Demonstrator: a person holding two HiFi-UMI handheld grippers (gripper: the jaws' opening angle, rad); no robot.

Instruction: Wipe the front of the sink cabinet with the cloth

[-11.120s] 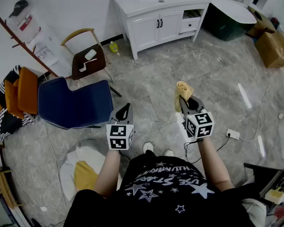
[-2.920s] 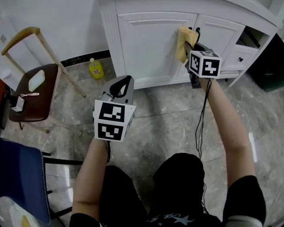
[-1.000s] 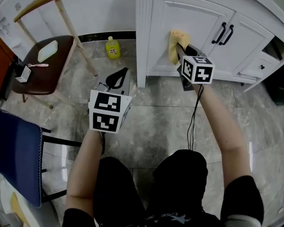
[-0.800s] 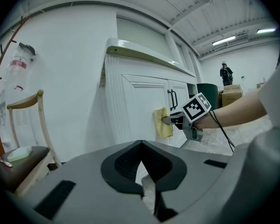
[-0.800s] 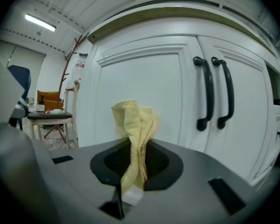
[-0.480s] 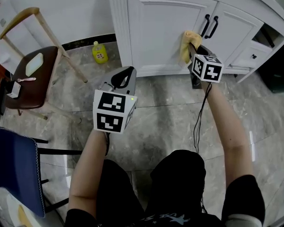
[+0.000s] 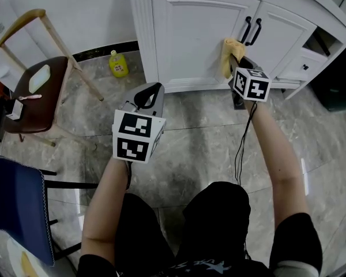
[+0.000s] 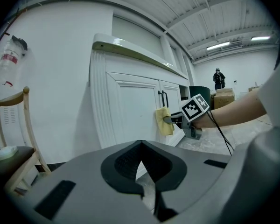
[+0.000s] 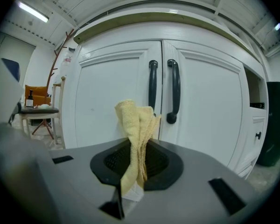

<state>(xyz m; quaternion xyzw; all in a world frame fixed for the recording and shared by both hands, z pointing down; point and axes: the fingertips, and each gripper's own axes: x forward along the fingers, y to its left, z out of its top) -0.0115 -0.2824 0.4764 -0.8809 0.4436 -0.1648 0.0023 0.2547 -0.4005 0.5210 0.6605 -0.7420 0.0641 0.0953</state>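
Observation:
The white sink cabinet (image 7: pixel 190 33) stands in front of me with two doors and a pair of black handles (image 7: pixel 249 30). My right gripper (image 7: pixel 235 61) is shut on a yellow cloth (image 7: pixel 227 55), held at the left door's right edge just below the handles. In the right gripper view the cloth (image 9: pixel 137 129) rises from the shut jaws in front of the door seam and the handles (image 9: pixel 162 90). My left gripper (image 7: pixel 149 96) hangs shut and empty over the floor, short of the cabinet. In the left gripper view the cloth (image 8: pixel 164 121) lies against the door.
A wooden chair (image 7: pixel 32 85) with small items stands at the left, and a yellow bottle (image 7: pixel 117 64) sits on the floor by the wall. A blue chair (image 7: pixel 17 212) is at lower left. Open shelves and drawers (image 7: pixel 311 48) flank the cabinet's right side.
Over the last second my right gripper has carried the cloth rightward across the left door to near the handles. The left gripper has hardly moved.

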